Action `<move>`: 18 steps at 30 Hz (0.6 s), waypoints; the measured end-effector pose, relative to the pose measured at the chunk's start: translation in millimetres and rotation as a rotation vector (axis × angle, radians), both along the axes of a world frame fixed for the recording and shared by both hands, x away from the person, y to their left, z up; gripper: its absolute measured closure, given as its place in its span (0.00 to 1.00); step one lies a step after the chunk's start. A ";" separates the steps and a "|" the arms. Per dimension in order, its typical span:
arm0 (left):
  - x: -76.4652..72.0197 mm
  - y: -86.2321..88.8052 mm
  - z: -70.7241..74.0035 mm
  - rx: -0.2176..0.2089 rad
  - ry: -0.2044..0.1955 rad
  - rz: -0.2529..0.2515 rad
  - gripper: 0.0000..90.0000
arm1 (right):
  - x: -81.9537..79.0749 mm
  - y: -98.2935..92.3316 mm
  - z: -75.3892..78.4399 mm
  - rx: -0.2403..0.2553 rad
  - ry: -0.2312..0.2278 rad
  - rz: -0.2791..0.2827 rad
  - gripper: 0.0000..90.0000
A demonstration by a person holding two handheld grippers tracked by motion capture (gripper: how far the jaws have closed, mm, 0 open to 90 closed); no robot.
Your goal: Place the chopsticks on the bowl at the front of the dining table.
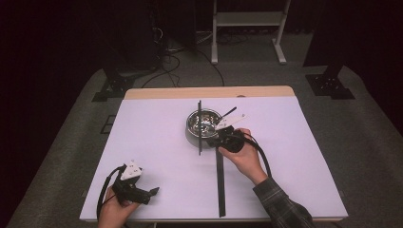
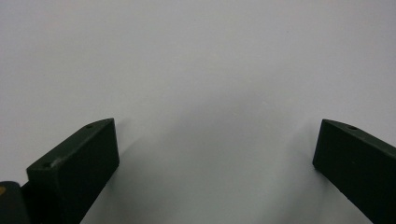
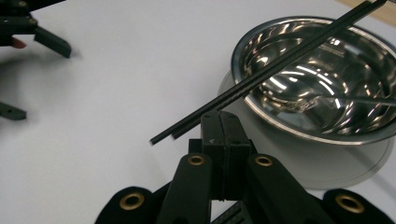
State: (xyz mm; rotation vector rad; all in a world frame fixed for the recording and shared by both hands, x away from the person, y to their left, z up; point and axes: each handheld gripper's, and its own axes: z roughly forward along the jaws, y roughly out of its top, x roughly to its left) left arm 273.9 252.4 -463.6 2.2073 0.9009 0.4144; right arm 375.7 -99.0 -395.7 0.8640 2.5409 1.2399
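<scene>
The chopsticks (image 3: 280, 63) lie across the steel bowl's (image 3: 261, 112) rim near the table's (image 1: 157, 142) far middle, their near ends jutting past the right gripper (image 3: 224, 122) — jaws pressed shut, empty. The left gripper (image 2: 215, 154) rests wide open, near left. A nudge could likely roll the sticks off.

The tabletop (image 1: 157, 142) is plain white with a pale wood strip along its far edge. The bowl (image 3: 322, 77) is shiny silver steel, and the chopsticks (image 3: 261, 74) across it are black. Both tools, left (image 2: 215, 154) and right (image 3: 219, 123), are black, and the person's sleeve (image 1: 280, 204) is dark plaid.
</scene>
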 end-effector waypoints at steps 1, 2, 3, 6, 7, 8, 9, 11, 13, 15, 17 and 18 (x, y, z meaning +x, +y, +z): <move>0.1 0.1 0.0 0.001 -0.001 -0.001 0.00 | -2.9 -1.2 -1.6 0.005 0.003 0.005 1.00; 0.0 -0.1 -0.1 -0.002 -0.001 0.001 0.00 | -4.7 -2.0 -2.9 0.007 0.002 0.013 1.00; 0.0 -0.2 -0.1 -0.003 -0.002 0.002 0.00 | -7.9 -2.6 -5.0 0.008 0.003 0.022 1.00; 0.0 -0.2 -0.2 -0.003 -0.002 0.003 0.00 | -13.9 -0.4 -7.9 -0.011 0.002 0.048 1.00; 0.0 -0.2 -0.1 -0.002 -0.002 0.003 0.00 | -17.1 0.8 -8.0 -0.011 0.003 0.057 1.00; 0.0 -0.2 -0.1 -0.002 -0.002 0.003 0.00 | -17.1 0.8 -8.0 -0.011 0.003 0.057 1.00; 0.1 -0.1 -0.1 -0.002 -0.003 0.002 0.00 | -22.1 4.7 -9.3 -0.016 -0.003 0.080 1.00; 0.0 -0.2 -0.2 -0.003 -0.002 0.002 0.00 | -25.1 8.7 -10.8 -0.028 -0.002 0.093 1.00; -0.1 -0.2 -0.1 -0.003 -0.001 0.002 0.00 | -27.1 13.2 -13.1 -0.032 0.001 0.106 1.00; -0.1 -0.2 -0.2 -0.003 -0.001 0.003 0.00 | -28.8 18.2 -15.5 -0.038 0.008 0.123 1.00; -0.1 -0.2 -0.2 -0.004 -0.001 0.002 0.00 | -30.3 23.3 -18.6 -0.051 0.014 0.137 1.00; -0.1 -0.2 -0.2 -0.004 -0.001 0.002 0.00 | -30.3 23.3 -18.6 -0.051 0.014 0.137 1.00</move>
